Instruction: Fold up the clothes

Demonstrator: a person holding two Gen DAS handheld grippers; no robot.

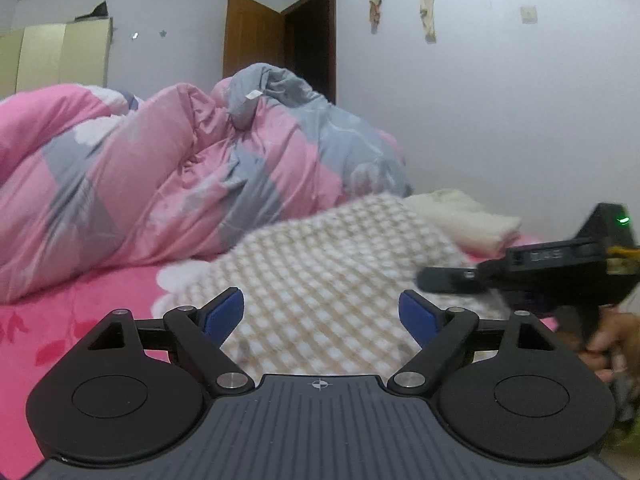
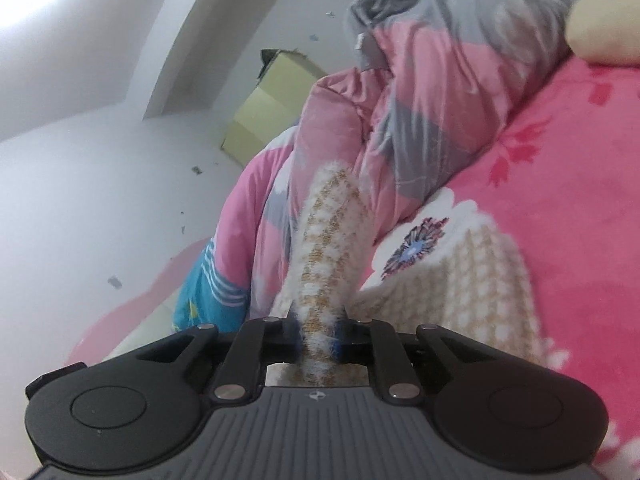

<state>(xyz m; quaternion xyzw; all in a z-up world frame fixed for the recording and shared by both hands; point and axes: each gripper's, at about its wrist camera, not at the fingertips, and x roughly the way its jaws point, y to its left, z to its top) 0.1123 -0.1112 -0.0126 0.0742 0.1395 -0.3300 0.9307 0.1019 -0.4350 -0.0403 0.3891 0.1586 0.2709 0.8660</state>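
Note:
A fuzzy cream-and-tan checked sweater (image 1: 320, 256) lies spread on the pink bed. My left gripper (image 1: 320, 312) hovers over its near part, open, blue pads wide apart with nothing pinched between them. My right gripper (image 2: 318, 336) is shut on a strip of the sweater (image 2: 328, 232), which stands up from the jaws while the rest of the sweater (image 2: 460, 280) lies flat to the right. In the left wrist view the right gripper (image 1: 430, 280) comes in from the right at the sweater's edge, blurred, with a hand (image 1: 612, 344) on its grip.
A crumpled pink-and-grey duvet (image 1: 160, 168) is heaped behind the sweater, against the wall. A folded cream garment (image 1: 464, 216) sits at the far right of the bed. Pink flowered sheet (image 1: 60, 332) shows at the left. A brown door (image 1: 256, 36) and a pale wardrobe (image 1: 60, 56) stand beyond.

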